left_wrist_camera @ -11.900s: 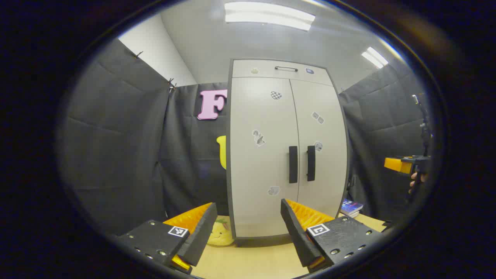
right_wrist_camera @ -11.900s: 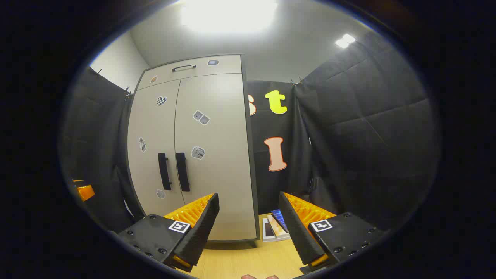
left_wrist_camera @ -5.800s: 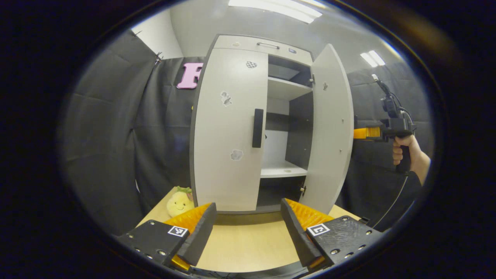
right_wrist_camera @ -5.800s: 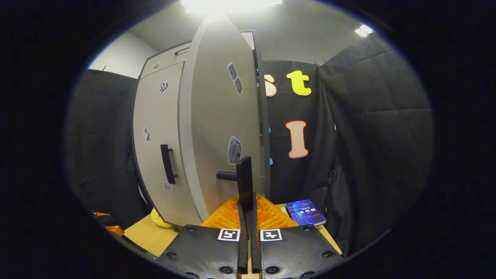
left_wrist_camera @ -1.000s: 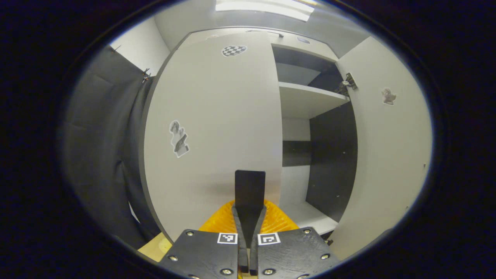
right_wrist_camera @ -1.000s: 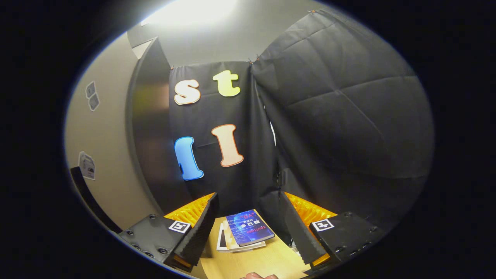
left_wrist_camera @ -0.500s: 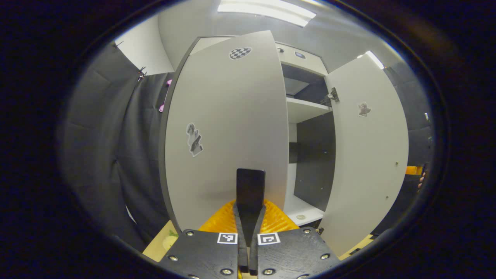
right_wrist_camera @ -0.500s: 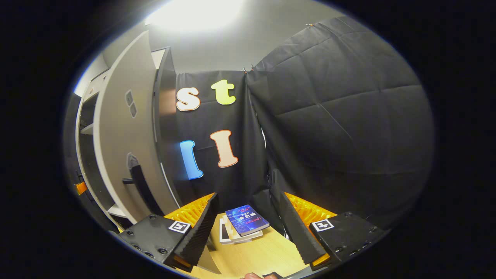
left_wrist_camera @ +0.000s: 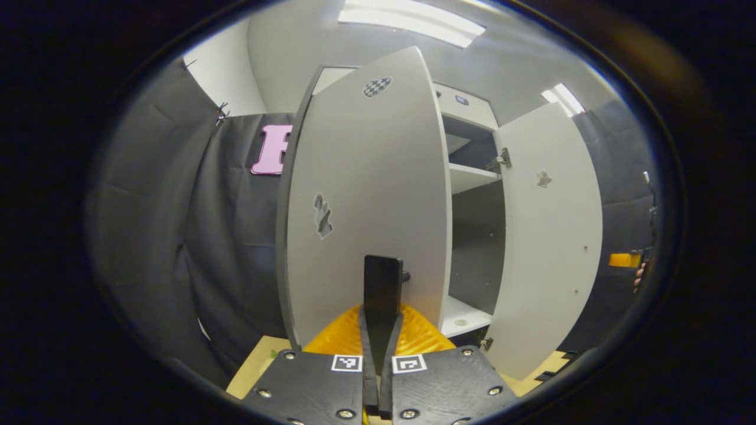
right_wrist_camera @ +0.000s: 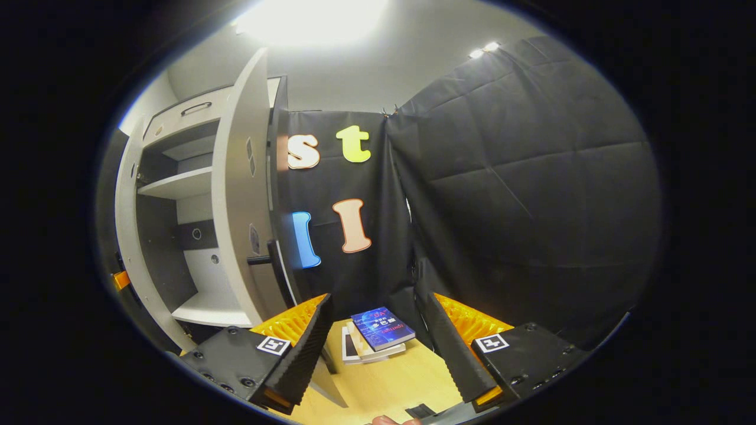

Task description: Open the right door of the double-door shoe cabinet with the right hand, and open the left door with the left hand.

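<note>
Left gripper (left_wrist_camera: 381, 330): fingers closed together, pinching the black handle (left_wrist_camera: 383, 292) of the left door; the handle's flat bar rises upright from between the fingers.
Left door (left_wrist_camera: 372, 195): swung partly out from the shoe cabinet, its outer face toward the left gripper view, hinged along its left edge. A checkered sticker (left_wrist_camera: 376, 86) sits near its top, and a darker sticker (left_wrist_camera: 322, 215) lies lower on the left.
Right door (left_wrist_camera: 546, 236): stands wide open, inner face visible in the left gripper view, with a metal hinge (left_wrist_camera: 501, 159) near its top and a small sticker (left_wrist_camera: 541, 178) on the panel. In the right gripper view it is seen nearly edge-on, its black handle (right_wrist_camera: 273, 257) sticking out toward the camera.
Shoe cabinet (right_wrist_camera: 177, 195): interior exposed between the two doors; a white upper shelf (right_wrist_camera: 174, 183) and a white lower shelf (right_wrist_camera: 209, 316) are visible, with a closed drawer front (right_wrist_camera: 189, 115) above.
Right gripper (right_wrist_camera: 378, 336): fingers spread wide apart, holding nothing, clear of the right door's handle.
Books (right_wrist_camera: 378, 333): a small stack lies on the wooden table (right_wrist_camera: 396, 383) beyond the open fingers, a blue-covered one on top.
Other gripper: a part of the right gripper shows at the right margin of the left gripper view, beyond the right door, with fingertips of the holding hand (left_wrist_camera: 638, 277) beside it.
</note>
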### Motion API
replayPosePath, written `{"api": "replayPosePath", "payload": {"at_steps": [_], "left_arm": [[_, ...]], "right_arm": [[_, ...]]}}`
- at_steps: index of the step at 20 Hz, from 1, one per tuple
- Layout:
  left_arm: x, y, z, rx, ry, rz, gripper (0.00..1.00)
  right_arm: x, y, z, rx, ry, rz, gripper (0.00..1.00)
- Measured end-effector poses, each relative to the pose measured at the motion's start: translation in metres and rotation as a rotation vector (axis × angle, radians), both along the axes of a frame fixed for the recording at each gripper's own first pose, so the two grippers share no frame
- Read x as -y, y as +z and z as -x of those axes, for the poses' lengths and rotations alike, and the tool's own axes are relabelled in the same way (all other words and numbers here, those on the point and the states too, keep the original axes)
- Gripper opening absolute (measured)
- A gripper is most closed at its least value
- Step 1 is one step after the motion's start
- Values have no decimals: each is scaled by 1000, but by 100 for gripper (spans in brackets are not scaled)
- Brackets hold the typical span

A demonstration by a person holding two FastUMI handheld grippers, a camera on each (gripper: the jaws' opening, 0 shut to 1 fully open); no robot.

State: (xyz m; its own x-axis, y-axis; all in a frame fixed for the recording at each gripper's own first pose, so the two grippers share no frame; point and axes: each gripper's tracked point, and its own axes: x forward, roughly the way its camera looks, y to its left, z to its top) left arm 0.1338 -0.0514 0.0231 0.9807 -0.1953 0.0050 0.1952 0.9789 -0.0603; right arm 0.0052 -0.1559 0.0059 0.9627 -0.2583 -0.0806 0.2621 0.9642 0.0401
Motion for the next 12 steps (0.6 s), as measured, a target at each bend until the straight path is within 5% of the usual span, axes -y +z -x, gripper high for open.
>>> {"api": "replayPosePath", "payload": {"at_steps": [12], "left_arm": [[-66, 4, 26, 20, 73, -18, 3]], "right_arm": [[-23, 1, 10, 7, 13, 0, 98]]}}
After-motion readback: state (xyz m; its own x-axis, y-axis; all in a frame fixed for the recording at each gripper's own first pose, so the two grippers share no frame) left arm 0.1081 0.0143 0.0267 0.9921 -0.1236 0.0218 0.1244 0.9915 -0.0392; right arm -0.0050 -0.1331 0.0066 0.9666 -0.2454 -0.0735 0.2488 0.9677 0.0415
